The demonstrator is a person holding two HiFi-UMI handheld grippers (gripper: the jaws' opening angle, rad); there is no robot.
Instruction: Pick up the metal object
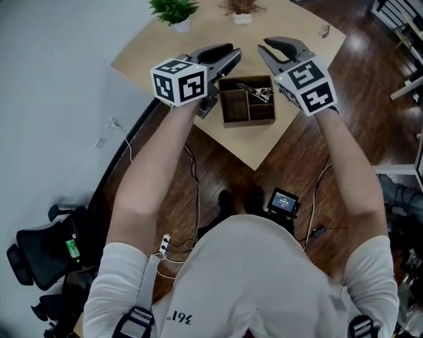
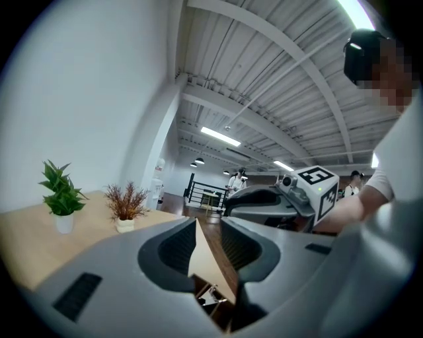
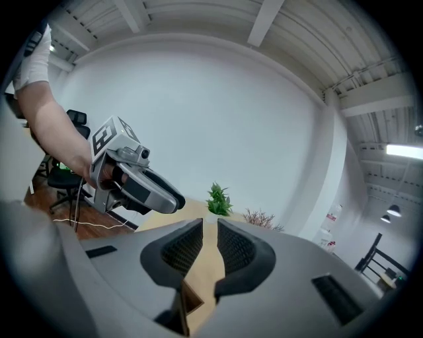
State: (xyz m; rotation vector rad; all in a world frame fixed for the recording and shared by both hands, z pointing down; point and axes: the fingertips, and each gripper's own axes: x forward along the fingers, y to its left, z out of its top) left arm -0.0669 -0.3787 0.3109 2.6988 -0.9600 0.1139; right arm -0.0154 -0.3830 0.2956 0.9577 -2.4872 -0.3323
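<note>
A dark wooden organizer (image 1: 236,120) with compartments stands near the table's front corner. The metal object (image 1: 254,91), a shiny clip-like piece, lies in its far right compartment; the left gripper view shows it (image 2: 210,298) low between the jaws. My left gripper (image 1: 234,54) hovers above the organizer's left side, its jaws nearly together with only a thin slit and nothing in them. My right gripper (image 1: 263,46) hovers above the right side, also close-jawed and empty. Both are held above the box, apart from it.
A green potted plant (image 1: 173,10) and a dried plant (image 1: 242,8) stand at the far edge of the light wooden table (image 1: 165,49). Eyeglasses (image 1: 324,30) lie at its right. An office chair (image 1: 39,254), cables and a small screen device (image 1: 284,200) are on the floor.
</note>
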